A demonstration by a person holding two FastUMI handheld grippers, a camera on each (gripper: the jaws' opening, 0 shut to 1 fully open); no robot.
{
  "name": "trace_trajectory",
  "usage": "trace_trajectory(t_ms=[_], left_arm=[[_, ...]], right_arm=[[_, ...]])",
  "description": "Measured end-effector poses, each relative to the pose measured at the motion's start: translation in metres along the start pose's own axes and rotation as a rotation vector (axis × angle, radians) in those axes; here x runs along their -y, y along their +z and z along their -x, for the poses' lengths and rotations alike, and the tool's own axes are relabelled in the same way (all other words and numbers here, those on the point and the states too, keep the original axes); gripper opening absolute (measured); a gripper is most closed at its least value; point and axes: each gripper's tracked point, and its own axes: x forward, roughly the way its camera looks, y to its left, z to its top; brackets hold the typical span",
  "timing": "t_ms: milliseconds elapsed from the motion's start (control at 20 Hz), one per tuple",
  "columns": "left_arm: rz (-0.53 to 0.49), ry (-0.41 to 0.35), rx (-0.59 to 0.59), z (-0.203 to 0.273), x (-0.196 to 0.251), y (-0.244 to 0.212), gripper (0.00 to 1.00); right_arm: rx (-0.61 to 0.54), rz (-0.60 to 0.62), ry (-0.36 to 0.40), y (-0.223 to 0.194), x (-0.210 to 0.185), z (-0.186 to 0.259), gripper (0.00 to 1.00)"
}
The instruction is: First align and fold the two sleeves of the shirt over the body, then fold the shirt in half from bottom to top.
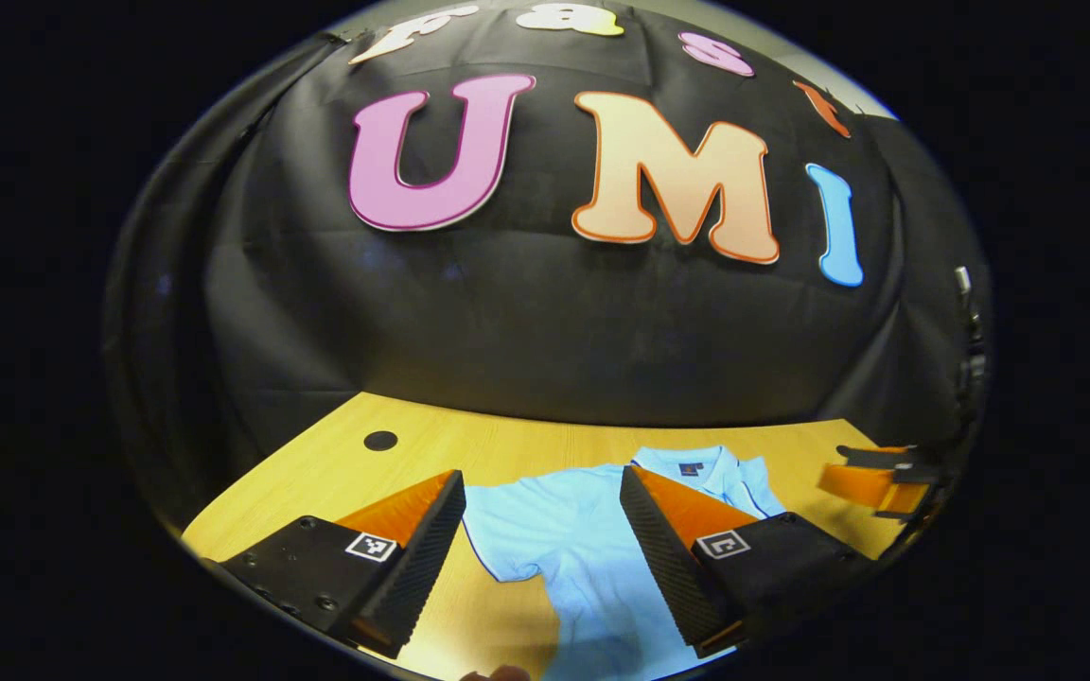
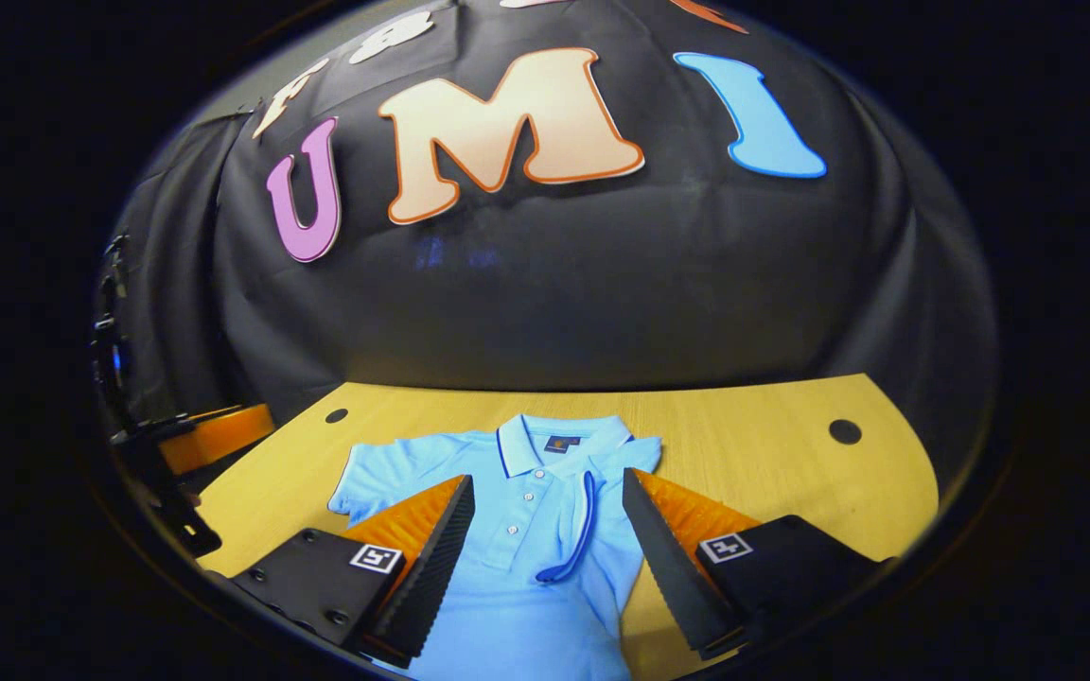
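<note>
The left gripper [image 1: 542, 515] is held with jaws apart over the still-spread sleeve [image 1: 517, 530], presumably lined up for folding. The right gripper [image 2: 548, 520], likewise apart, is held above the shirt [image 2: 517, 530], which lies flat on the table [image 2: 753, 454], one sleeve already folded over the body.

A wooden table [image 2: 753, 426] with round dark holes stands before a black cloth wall [image 2: 602, 284].

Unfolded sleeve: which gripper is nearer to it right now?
Left. The left gripper frames that sleeve between its open fingers; the right gripper aims at the shirt's middle, farther from it.
</note>
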Motion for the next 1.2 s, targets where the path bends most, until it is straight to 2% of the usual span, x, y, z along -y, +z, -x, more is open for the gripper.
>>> trace_trajectory(t_ms=[150,450,500,550,600,650,700,800,1050,1150,1200], left_arm=[[-0.022,0.012,-0.051,-0.032,-0.012,-0.018,0.98],[-0.009,0.097,-0.19,-0.083,-0.048,-0.071,0.98],[-0.008,0.116,-0.223,-0.088,-0.053,-0.083,0.98],[0.001,0.127,-0.247,-0.092,-0.057,-0.093,0.98],[0.011,0.128,-0.27,-0.095,-0.059,-0.101,0.98],[0.016,0.126,-0.301,-0.096,-0.06,-0.112,0.98],[0.009,0.131,-0.325,-0.098,-0.061,-0.122,0.98],[0.003,0.143,-0.376,-0.097,-0.064,-0.137,0.98],[0.031,0.133,-0.357,-0.101,-0.061,-0.139,1.0],[0.033,0.114,-0.348,-0.1,-0.054,-0.139,0.84],[0.034,0.101,-0.345,-0.099,-0.05,-0.139,0.68]], right_arm=[[0.009,0.014,0.008,0.001,0.007,0.023,0.98],[-0.015,0.002,-0.052,-0.008,0.037,0.053,0.98],[-0.02,-0.003,-0.058,-0.011,0.04,0.057,0.98],[-0.022,-0.007,-0.063,-0.012,0.043,0.06,0.94],[-0.023,-0.009,-0.068,-0.013,0.045,0.063,0.98],[-0.024,-0.01,-0.073,-0.013,0.048,0.065,0.98],[-0.026,-0.012,-0.077,-0.015,0.05,0.066,0.94],[-0.033,-0.022,-0.081,-0.019,0.052,0.069,0.98],[-0.043,-0.017,-0.091,-0.028,0.054,0.073,0.98],[-0.046,-0.028,-0.087,-0.032,0.051,0.075,0.98],[-0.049,-0.036,-0.082,-0.034,0.049,0.078,0.98]])
